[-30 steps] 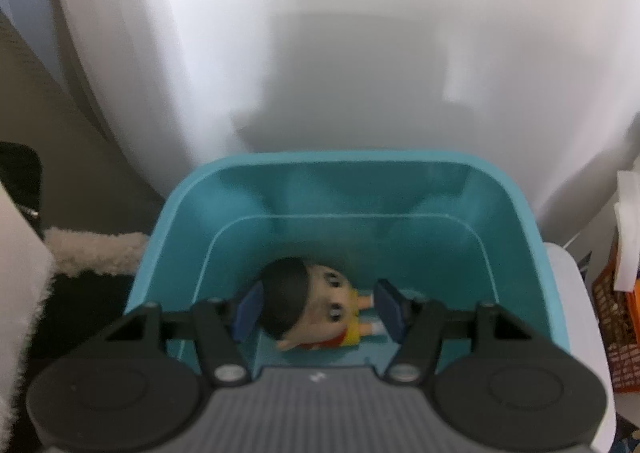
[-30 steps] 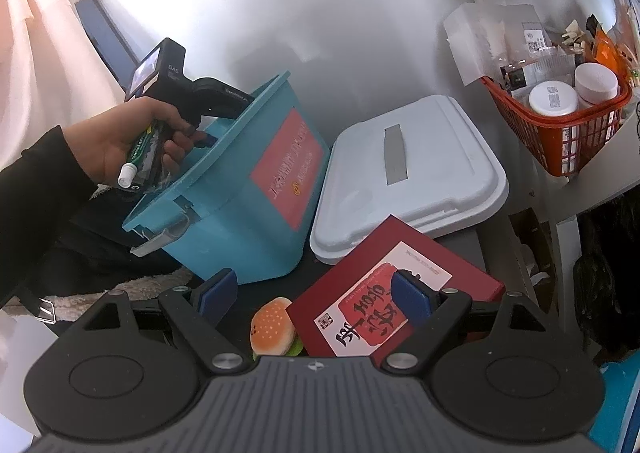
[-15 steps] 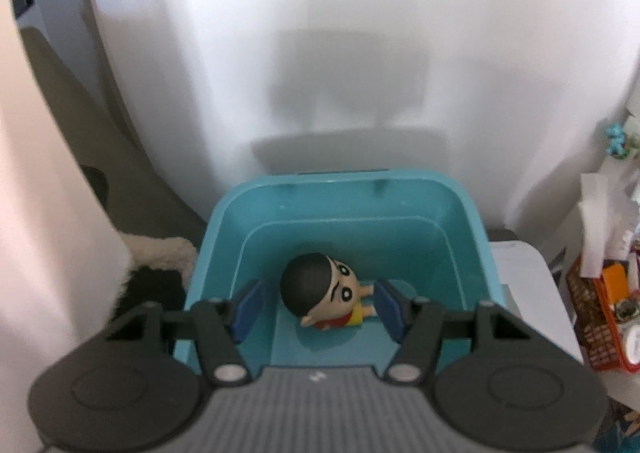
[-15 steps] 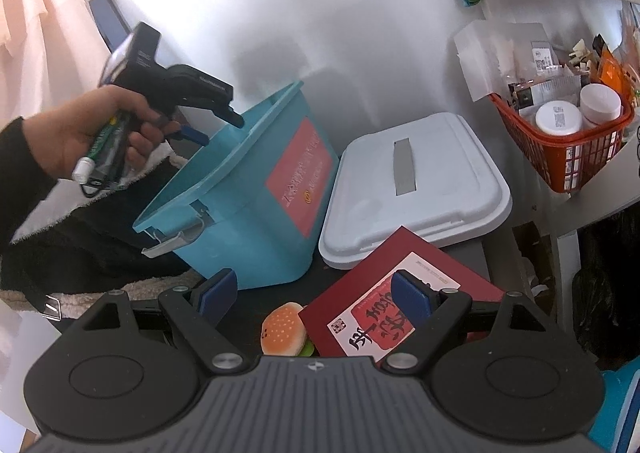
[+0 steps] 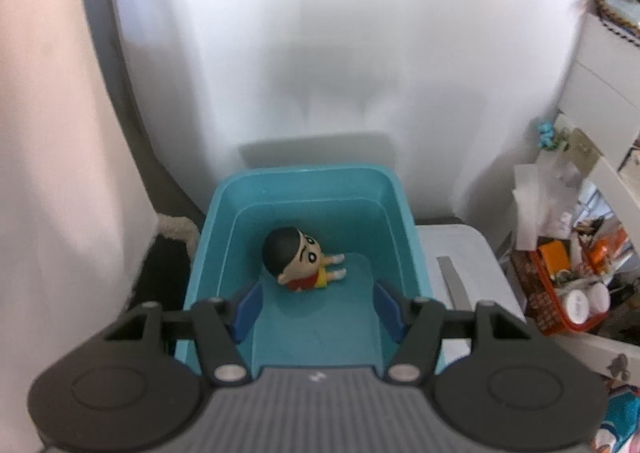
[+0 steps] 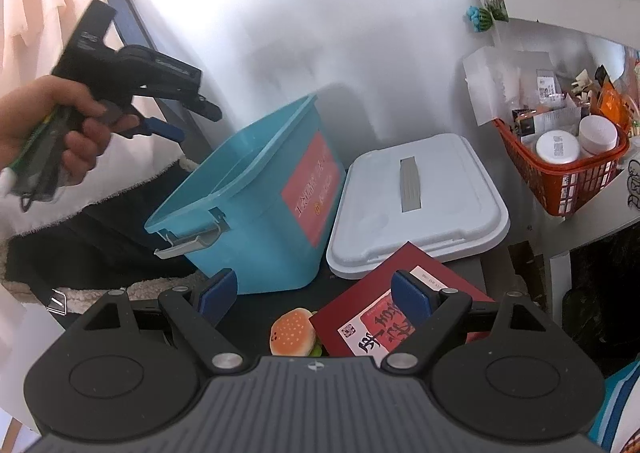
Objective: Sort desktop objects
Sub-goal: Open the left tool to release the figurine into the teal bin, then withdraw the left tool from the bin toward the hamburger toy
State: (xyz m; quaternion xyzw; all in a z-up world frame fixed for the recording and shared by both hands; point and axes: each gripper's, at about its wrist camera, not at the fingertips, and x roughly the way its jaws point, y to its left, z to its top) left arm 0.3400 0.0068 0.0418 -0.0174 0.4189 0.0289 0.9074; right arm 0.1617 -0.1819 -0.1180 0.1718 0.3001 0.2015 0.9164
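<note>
Figurine: lies on its back on the floor of the teal bin, head to the left, legs to the right, toward the far-left part of the bin.
Left gripper: above the bin, jaws apart, nothing between them; figurine sits beyond the fingertips, clear of both pads.
Left hand: seen from the right wrist view, holding that gripper over the bin's far-left corner.
Right gripper: jaws wide apart, empty, near side of desk.
Burger toy: below right gripper, between its pads, touching the red booklet.
White lid: right of bin, flat.
Orange basket: far right.
</note>
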